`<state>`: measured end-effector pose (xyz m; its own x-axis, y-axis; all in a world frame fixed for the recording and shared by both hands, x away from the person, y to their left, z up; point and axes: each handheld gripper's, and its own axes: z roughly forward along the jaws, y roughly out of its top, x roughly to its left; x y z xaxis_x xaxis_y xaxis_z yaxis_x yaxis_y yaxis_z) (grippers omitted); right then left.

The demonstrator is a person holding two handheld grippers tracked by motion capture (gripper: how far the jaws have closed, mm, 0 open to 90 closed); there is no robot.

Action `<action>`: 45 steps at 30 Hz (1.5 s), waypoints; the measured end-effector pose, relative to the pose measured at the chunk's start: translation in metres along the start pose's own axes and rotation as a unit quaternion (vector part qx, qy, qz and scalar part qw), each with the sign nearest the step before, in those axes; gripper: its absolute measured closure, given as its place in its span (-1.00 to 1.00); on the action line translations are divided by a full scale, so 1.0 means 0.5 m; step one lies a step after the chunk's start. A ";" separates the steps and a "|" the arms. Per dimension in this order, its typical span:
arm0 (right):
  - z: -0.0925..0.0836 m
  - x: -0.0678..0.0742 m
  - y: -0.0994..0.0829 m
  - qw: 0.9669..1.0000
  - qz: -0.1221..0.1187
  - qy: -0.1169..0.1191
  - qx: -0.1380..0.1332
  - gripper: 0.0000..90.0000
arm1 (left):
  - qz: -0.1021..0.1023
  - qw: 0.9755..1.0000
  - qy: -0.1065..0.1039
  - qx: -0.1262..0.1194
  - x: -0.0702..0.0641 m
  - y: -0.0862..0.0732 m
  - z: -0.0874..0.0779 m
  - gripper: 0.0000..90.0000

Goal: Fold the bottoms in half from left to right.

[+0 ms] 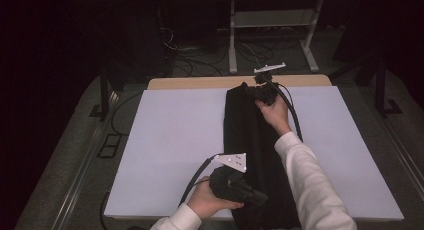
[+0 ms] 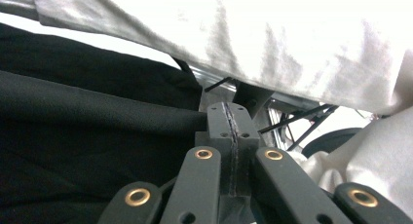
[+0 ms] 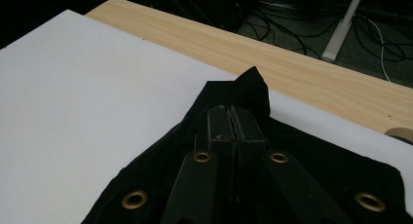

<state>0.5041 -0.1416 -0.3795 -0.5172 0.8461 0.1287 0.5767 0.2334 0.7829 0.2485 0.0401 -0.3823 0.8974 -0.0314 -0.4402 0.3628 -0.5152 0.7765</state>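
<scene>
I am in the middle of folding the black cloth (image 1: 252,155). It lies as a long, narrow strip down the middle of the white board (image 1: 170,140), from the far edge to the near edge, and its near end hangs over that edge.

My right gripper (image 1: 261,91) is at the far end of the cloth. In the right gripper view its jaws are pressed together, and a pointed corner of the cloth stands up at the tips, so I judge that it pinches this corner. My left gripper (image 1: 257,196) is at the near end, at the left edge of the strip. In the left gripper view its jaws are also closed, with the cloth close at their left side. Whether fabric is really between the pads, I cannot tell. The white sleeve (image 2: 272,44) of my right arm passes just above it.

I think the step now is to hold both ends of one long edge. The next move needs both hands to go together, at the same speed, so the edge stays straight and the fold does not twist.

I can read no brand, label or writing anywhere.
</scene>
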 end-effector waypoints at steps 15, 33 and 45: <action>-0.016 -0.049 -0.008 1.000 0.001 -0.001 0.009 0.94 | -0.003 1.000 -0.015 -0.007 0.027 0.021 0.077 0.99; -0.031 -0.110 -0.041 1.000 0.000 -0.004 0.023 0.94 | -0.022 1.000 0.009 0.019 0.042 0.044 0.154 0.99; -0.036 -0.136 -0.054 1.000 0.005 -0.007 0.022 0.94 | -0.036 0.999 0.018 0.034 0.056 0.053 0.204 0.99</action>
<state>0.5124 -0.2141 -0.3982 -0.5031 0.8549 0.1269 0.6089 0.2464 0.7540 0.2575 -0.0618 -0.4200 0.8787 0.0388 -0.4758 0.4100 -0.5718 0.7106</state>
